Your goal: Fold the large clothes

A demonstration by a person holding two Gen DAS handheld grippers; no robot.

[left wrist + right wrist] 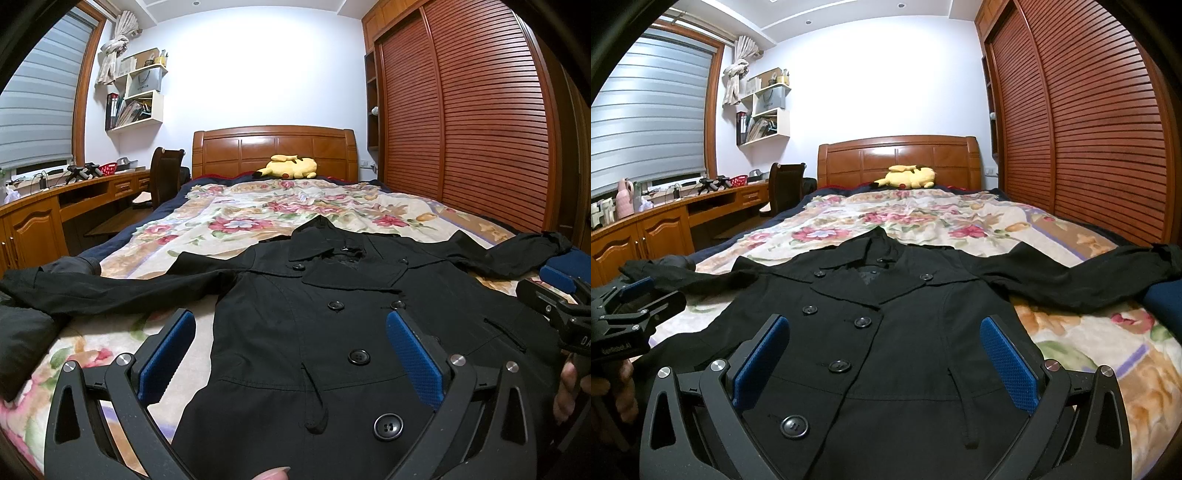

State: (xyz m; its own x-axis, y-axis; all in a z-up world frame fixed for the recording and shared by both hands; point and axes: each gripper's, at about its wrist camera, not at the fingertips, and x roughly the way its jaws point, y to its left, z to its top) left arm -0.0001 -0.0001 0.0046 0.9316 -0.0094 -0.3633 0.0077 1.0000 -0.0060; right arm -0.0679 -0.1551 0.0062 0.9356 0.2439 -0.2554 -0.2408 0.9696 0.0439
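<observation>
Coat (332,332) hem nearest, collar twd headboard (275,147)

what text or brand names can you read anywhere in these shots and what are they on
"GenRobot.AI": white print on the body of the left gripper, seen from the right wrist view.
"DA": cut-off white letters on the right gripper, left wrist view.
"HONOR", roughly: on the white paper bag on the wall shelf; small, uncertain.
Book spines on the shelf: too small to read.

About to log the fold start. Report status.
Left gripper open, right gripper open, both empty. Black coat flat on bed, sleeves spread, unfolded. Nothing in the way.
</observation>
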